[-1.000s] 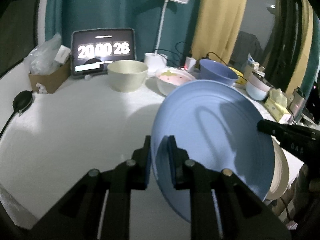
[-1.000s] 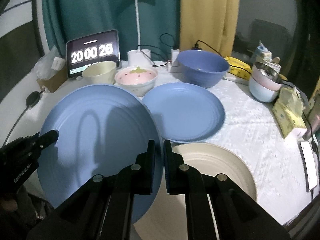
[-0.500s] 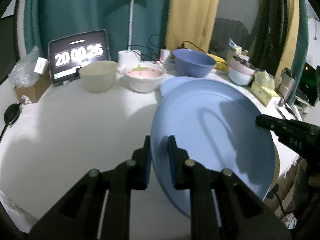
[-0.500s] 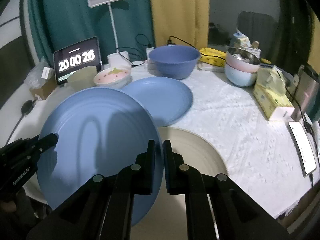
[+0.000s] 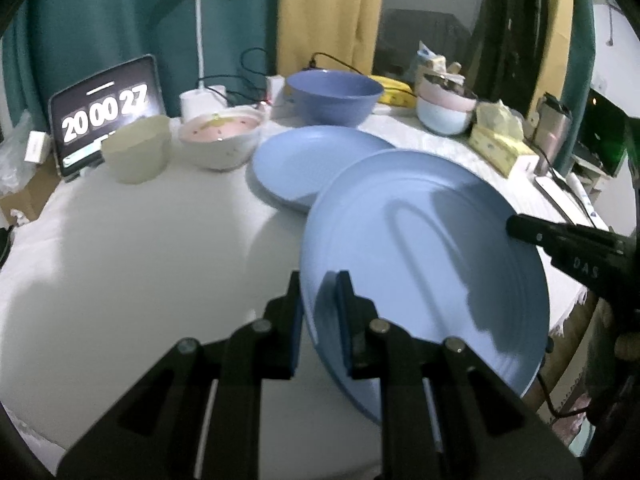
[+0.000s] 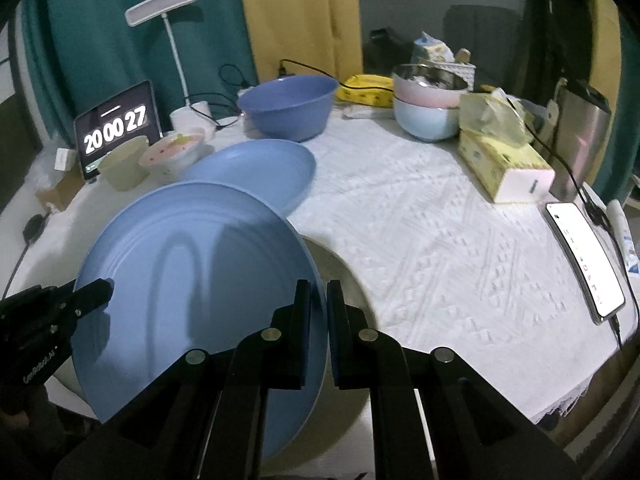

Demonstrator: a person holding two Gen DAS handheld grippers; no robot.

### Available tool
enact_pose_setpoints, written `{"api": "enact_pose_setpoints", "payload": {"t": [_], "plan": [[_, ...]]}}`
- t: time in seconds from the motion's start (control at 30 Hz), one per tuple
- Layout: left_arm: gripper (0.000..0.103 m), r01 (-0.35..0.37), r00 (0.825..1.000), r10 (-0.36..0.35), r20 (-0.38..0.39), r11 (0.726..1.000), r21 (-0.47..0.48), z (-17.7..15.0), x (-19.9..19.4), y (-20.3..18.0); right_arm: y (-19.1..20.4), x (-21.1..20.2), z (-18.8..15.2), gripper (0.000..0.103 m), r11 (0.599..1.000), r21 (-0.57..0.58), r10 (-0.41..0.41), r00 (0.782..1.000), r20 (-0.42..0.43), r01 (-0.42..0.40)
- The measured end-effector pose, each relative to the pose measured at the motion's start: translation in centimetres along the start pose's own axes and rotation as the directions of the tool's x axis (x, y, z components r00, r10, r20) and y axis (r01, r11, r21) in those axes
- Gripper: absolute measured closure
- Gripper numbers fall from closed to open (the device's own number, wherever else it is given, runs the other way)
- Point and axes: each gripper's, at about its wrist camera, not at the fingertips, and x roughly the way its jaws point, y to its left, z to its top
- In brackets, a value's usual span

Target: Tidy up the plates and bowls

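A large blue plate (image 5: pixel 420 248) is held above the table by both grippers. My left gripper (image 5: pixel 318 284) is shut on its left rim and my right gripper (image 6: pixel 319 292) is shut on its right rim (image 6: pixel 200 280). A cream plate (image 6: pixel 340 280) lies on the table under it, mostly hidden. A second blue plate (image 5: pixel 312 160) (image 6: pixel 256 168) lies flat just behind. Behind that stand a blue bowl (image 5: pixel 334 96) (image 6: pixel 288 106), a pink and white bowl (image 5: pixel 220 140) (image 6: pixel 174 152) and a cream bowl (image 5: pixel 138 152) (image 6: pixel 122 166).
A tablet clock (image 5: pixel 106 116) and white desk lamp (image 5: pixel 198 32) stand at the back left. Stacked pink and pale-blue bowls (image 6: pixel 428 108), a tissue box (image 6: pixel 504 160), a steel tumbler (image 6: pixel 580 136) and a phone (image 6: pixel 584 256) lie to the right. A white tablecloth (image 6: pixel 440 232) covers the table.
Both grippers have swung to the right with the blue plate; the second blue plate and right side of the table have come into view. The clock went from 26 to 27.
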Motion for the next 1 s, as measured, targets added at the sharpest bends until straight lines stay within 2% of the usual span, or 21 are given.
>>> {"api": "enact_pose_setpoints", "payload": {"t": [0.3,0.5,0.7,0.8,0.93,1.0], "plan": [[0.086,0.004,1.000,-0.003,-0.026,0.999,0.033,0.3,1.9,-2.3,-2.4,0.9,-0.4,0.093,0.999,0.028,-0.019,1.000,-0.010,0.019],[0.084,-0.018,0.997,0.021,-0.072,0.999,0.036,0.1,3.5,-2.6,-2.9,2.0,-0.7,0.093,0.999,0.037,-0.011,0.999,-0.032,0.012],[0.082,-0.058,0.995,0.063,-0.083,0.996,0.062,-0.1,3.9,-2.9,-3.0,2.9,-1.1,0.093,0.999,0.035,-0.014,0.999,-0.048,0.015],[0.075,-0.055,0.994,0.058,-0.097,0.998,0.040,-0.4,4.2,-2.3,-3.0,3.1,-1.5,0.092,0.999,0.036,-0.007,0.999,-0.053,0.009],[0.057,-0.040,0.994,0.041,-0.101,0.999,0.015,-0.6,4.5,-1.8,-3.0,3.7,-1.8,0.086,0.999,0.039,0.010,0.997,-0.075,-0.007],[0.057,-0.032,0.995,0.032,-0.095,0.999,0.009,-0.6,4.5,-1.8,-2.8,3.7,-2.0,0.085,0.999,0.036,0.006,0.998,-0.070,-0.004]]}}
